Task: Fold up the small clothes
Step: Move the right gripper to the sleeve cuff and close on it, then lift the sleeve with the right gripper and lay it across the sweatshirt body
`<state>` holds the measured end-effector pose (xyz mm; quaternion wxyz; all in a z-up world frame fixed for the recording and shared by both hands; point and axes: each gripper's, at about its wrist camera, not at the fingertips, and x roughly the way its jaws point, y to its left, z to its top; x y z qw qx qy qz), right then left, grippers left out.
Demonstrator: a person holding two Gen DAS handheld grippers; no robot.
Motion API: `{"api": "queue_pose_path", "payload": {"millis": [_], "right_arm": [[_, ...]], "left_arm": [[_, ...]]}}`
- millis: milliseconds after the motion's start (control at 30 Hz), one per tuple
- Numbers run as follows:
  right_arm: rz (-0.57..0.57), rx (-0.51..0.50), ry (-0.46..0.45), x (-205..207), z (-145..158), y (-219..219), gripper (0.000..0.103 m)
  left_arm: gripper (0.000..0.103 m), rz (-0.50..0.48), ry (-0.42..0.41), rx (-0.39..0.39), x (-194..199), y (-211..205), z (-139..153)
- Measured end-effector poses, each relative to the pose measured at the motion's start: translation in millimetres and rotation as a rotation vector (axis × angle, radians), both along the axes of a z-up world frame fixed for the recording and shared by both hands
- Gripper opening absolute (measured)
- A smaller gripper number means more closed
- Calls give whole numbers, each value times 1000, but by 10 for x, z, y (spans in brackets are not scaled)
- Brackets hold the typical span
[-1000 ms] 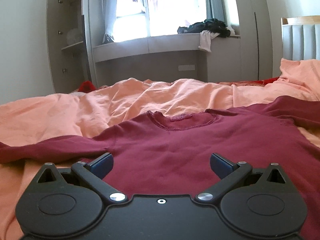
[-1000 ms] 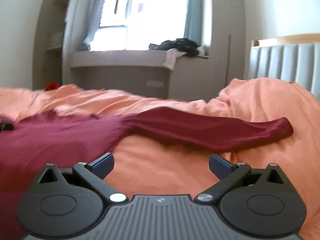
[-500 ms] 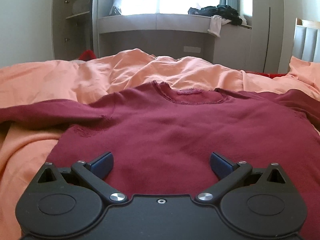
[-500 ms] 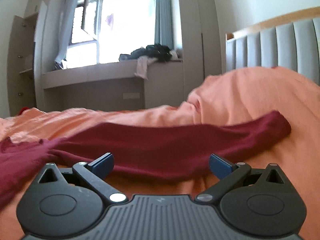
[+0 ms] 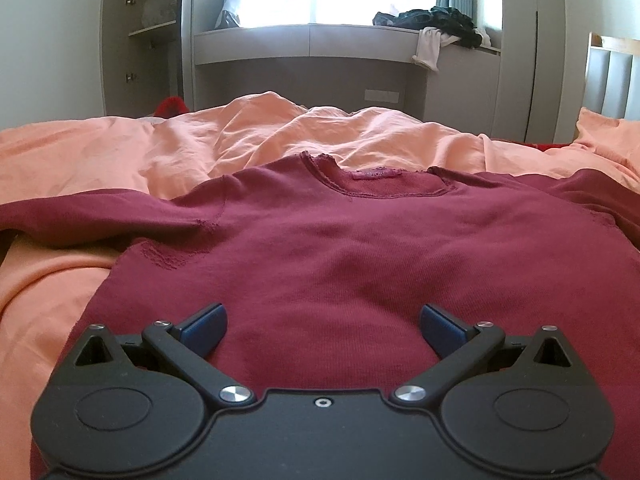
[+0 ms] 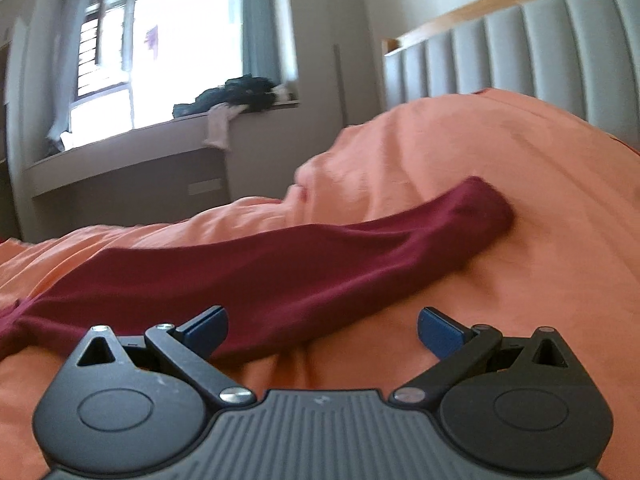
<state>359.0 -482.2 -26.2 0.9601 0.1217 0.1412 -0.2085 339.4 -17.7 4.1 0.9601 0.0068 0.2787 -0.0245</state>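
- Left wrist view: the left gripper [image 5: 322, 326] has its jaws spread wide with nothing between them. It sits low over the hem end of a dark red sweater [image 5: 360, 256].
- The sweater lies flat and face up on the orange bedding [image 5: 120, 152]. Its body runs straight ahead of the fingers to the neckline [image 5: 376, 184] at the far end.
- One sleeve [image 5: 88, 216] trails off ahead and to the left of this tool; the other shoulder slips out of view at the right edge.
- Right wrist view: the right gripper [image 6: 320, 328] is likewise wide open and empty, low over the bedding.
- Just ahead of its fingers the right sleeve [image 6: 300, 260] stretches from the near left across to the far right. Its cuff [image 6: 486, 208] rests up on a rise in the duvet. The view is a little blurred.
- Progress, as I judge it: the garment is laid out and spread, but no fold shows in either view. Both sleeves are extended and the body is at full length.
- What is left looks like everything: sleeves brought in over the body, then the body folded. The right tool seems best placed to begin with the sleeve ahead of it.
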Motion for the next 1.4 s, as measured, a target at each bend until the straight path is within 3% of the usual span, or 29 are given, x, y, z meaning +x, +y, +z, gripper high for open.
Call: {"api": "queue_pose_path", "payload": {"millis": [167,333,500,567,633,767,900,1167,1400], "right_arm": [[-23,97,-97,-70,45,-268,103],[-154,199,-141,-38,61,-577,99],[-238,188,-133,92,55,-690,70],[-255,188,-126,141,49,-706,41],[-275,193,-122,176,51,-734,19],[-265,205,-171,158,178,-652,11],[-187,112,-184,212,546,-377,10],[128,-125,-226,332,1386,735,10],[449,-353,-241,279,1591,2094,10]], "left_arm": [[103,0,-4,1,-4,-8,-8],[103,0,-4,0,-3,-5,-8],[103,0,-5,-1,-2,-3,-10],[103,0,-5,-1,-2,-2,-10],[103,0,-5,-1,-2,-1,-10],[103,-2,-4,-7,-4,2,-11],[103,-8,-2,-28,-8,23,2],[103,-11,-37,-137,-120,229,244],[103,109,-118,-208,-187,617,513]]}}
